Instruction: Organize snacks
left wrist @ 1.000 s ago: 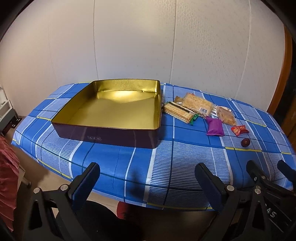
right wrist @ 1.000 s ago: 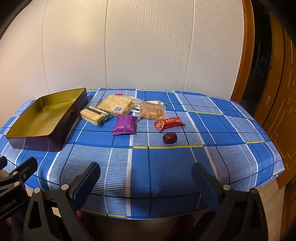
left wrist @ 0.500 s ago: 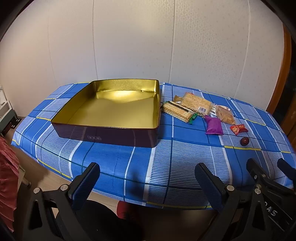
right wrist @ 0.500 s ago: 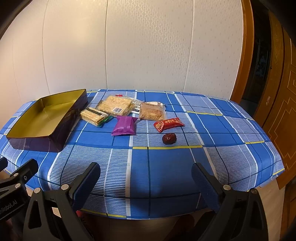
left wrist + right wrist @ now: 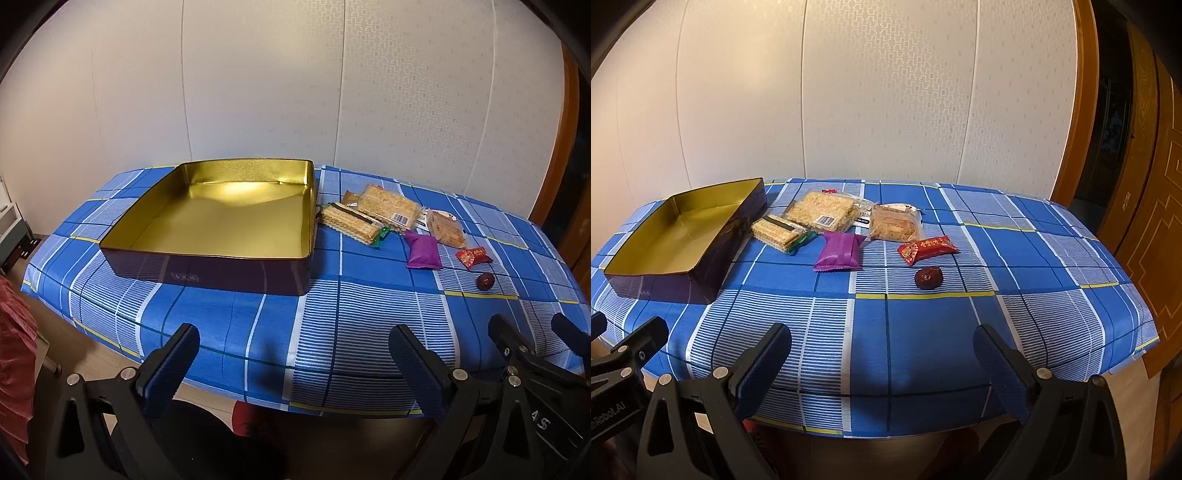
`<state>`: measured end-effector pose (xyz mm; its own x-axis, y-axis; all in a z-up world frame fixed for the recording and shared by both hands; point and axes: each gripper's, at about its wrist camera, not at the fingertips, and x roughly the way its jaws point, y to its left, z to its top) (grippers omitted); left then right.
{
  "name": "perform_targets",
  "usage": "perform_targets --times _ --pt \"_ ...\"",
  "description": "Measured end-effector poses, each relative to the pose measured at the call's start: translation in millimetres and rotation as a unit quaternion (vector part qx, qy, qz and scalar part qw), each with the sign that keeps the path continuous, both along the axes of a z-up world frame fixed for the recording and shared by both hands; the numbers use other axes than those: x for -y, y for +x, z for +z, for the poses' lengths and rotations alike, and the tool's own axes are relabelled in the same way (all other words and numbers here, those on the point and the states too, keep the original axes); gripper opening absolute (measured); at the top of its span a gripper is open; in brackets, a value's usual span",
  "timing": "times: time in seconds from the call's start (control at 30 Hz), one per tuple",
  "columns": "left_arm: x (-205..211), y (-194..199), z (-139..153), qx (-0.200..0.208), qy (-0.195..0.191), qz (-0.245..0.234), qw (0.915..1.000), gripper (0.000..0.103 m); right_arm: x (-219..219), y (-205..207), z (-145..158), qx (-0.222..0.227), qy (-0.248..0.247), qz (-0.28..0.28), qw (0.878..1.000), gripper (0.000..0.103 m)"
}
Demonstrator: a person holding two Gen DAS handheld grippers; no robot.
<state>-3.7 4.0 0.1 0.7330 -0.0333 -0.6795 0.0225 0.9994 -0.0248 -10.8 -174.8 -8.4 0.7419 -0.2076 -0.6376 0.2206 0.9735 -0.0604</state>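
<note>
The gold tin (image 5: 221, 218) sits on the left side of the bench (image 5: 332, 314), and nothing is in it. Its open top faces up, so snacks can be dropped straight in. I think that is why it is there.

All the snacks lie in a bunch just to the right of the tin, flat on the blue cloth. The striped cracker pack (image 5: 777, 232) is closest to the tin. It is a long pack, and one end points at the tin wall while the green end (image 5: 802, 242) points away. The big noodle pack (image 5: 822, 211) lies behind it, partly over it. The purple pack (image 5: 840, 252) lies near the front with its short ends left and right. The red candy (image 5: 928, 249) is long from left to right and tilts a bit. The brown date (image 5: 928, 277) sits alone, near the candy.

The left tool (image 5: 295, 358) is spread wide with nothing in it. The right tool (image 5: 882, 354) is spread wide with nothing in it too. Both hang at the near edge of the bench, well away from the snacks. It looks like no snack is put away yet.
</note>
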Motion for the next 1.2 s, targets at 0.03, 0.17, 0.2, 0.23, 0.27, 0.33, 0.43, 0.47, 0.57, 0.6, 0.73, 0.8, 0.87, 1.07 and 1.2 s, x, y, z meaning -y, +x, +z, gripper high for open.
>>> perform_targets --times 0.03,0.17,0.2,0.23,0.27,0.33,0.43,0.47,0.57,0.6,0.73,0.8,0.87,1.07,1.2 --pt "0.5 0.0 0.1 0.0 0.0 -0.001 1.0 0.103 0.0 0.1 -0.1 0.0 0.0 0.0 1.0 0.101" --pt "1.6 -0.2 0.9 0.0 0.003 -0.002 1.0 0.103 0.4 0.5 0.0 -0.002 0.0 0.001 1.0 0.101" --pt "1.7 0.0 1.1 0.0 0.002 -0.003 1.0 0.103 0.5 0.6 0.2 -0.002 -0.001 0.001 1.0 0.101" --pt "1.8 -0.2 1.2 0.0 0.001 -0.003 1.0 0.103 0.7 0.6 0.6 -0.002 0.0 0.001 1.0 0.101" --pt "2.1 -0.2 1.3 0.0 0.002 -0.003 1.0 0.103 0.6 0.2 0.6 -0.001 0.0 0.001 1.0 0.101" --pt "2.0 -0.8 0.8 0.0 0.002 -0.004 1.0 0.103 1.0 -0.2 1.2 0.0 0.0 0.0 1.0 0.101" --pt "3.3 -1.0 0.1 -0.001 0.002 -0.006 1.0 0.103 1.3 -0.1 0.0 -0.001 0.001 -0.001 1.0 0.101" --pt "3.9 -1.1 -0.2 -0.001 0.002 -0.007 1.0 0.103 1.6 0.1 -0.4 -0.002 0.002 -0.001 1.0 0.101" --pt "5.0 -0.1 -1.4 -0.003 0.0 -0.014 0.9999 0.103 2.6 0.8 -1.8 -0.005 0.004 0.002 1.0 0.101" --pt "5.1 0.9 -2.0 -0.006 -0.007 -0.02 0.9998 0.103 3.5 1.5 -2.2 -0.007 0.007 0.005 1.0 0.101" --pt "5.3 12.3 -10.2 -0.05 -0.093 -0.09 0.9903 0.103 14.9 6.2 -5.1 -0.022 0.043 0.029 0.998 0.101" --pt "9.6 16.1 -13.4 -0.055 -0.109 -0.111 0.9863 0.103 29.4 11.0 -8.5 -0.036 0.087 0.042 0.995 0.101" --pt "15.9 19.2 -15.8 -0.049 -0.109 -0.127 0.9848 0.103 44.9 17.2 -12.7 -0.049 0.113 0.04 0.992 0.101" --pt "51.0 34.0 -28.4 -0.076 -0.036 -0.189 0.9783 0.103 105.2 34.5 -32.7 -0.076 0.198 -0.01 0.977 0.091" --pt "61.8 45.3 -39.5 -0.102 -0.012 -0.192 0.9761 0.103 133.6 51.1 -43.5 -0.086 0.191 -0.032 0.977 0.066"
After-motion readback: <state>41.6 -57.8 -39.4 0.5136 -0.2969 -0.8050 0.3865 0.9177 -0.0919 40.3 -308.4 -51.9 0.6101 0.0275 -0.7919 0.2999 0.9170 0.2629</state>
